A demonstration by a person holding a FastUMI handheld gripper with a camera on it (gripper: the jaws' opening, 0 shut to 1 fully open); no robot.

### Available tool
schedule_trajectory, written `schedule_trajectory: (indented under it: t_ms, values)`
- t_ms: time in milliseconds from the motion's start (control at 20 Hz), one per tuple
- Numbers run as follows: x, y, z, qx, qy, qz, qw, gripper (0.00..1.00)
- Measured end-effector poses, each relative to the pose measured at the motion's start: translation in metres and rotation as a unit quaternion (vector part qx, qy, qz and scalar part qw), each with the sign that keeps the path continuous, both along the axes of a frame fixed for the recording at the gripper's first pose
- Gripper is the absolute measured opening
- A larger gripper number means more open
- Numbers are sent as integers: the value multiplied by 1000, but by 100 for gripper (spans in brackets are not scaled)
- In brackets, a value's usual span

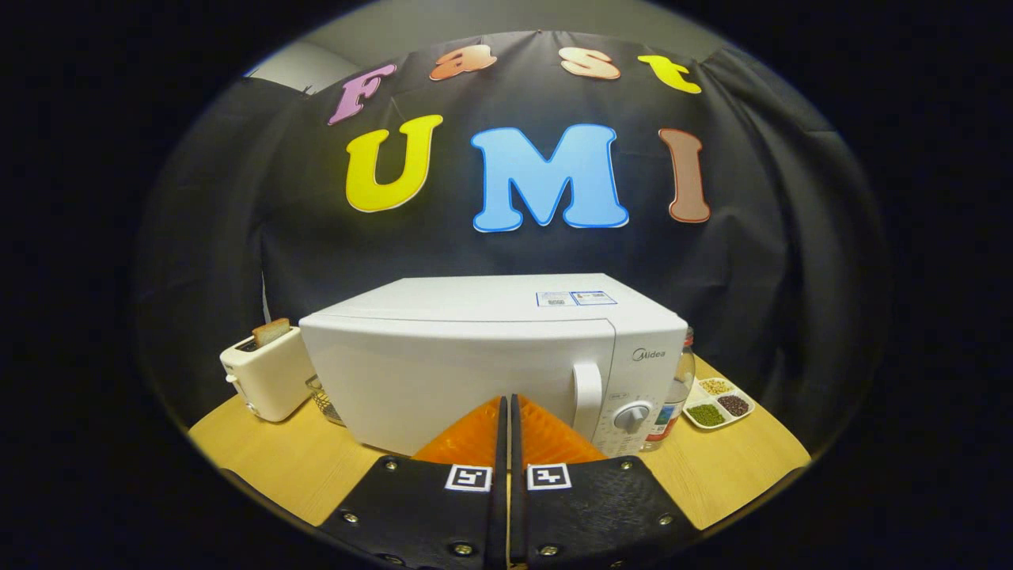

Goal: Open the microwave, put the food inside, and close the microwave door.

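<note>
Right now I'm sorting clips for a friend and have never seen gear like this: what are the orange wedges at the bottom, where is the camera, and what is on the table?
The camera rides on a hand-held gripper and looks forward along its two fingers. The orange wedges are those fingers; they are pressed together with nothing between them. The black blocks with square markers below are the gripper's body.

Just ahead of the fingers stands a white microwave, its door shut, with a handle and a dial on its control side. It sits on a wooden table. On one side is a white toaster with a slice of bread sticking up. On the other side are a bottle and, beyond it, a small divided tray of beans or grains. Something clear sits between toaster and microwave; I cannot tell what.
</note>
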State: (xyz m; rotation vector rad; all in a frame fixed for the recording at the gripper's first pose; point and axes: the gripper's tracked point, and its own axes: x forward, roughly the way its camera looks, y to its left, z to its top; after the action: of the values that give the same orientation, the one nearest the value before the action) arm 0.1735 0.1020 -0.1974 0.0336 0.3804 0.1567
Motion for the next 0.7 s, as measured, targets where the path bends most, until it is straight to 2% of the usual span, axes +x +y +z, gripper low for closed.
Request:
schedule_trajectory:
  t_ms: [350,700]
  values:
    - [-74,-5,55,-10,-44,-12,999,2]
    - [-145,-10,84,-16,-69,-23,997,3]
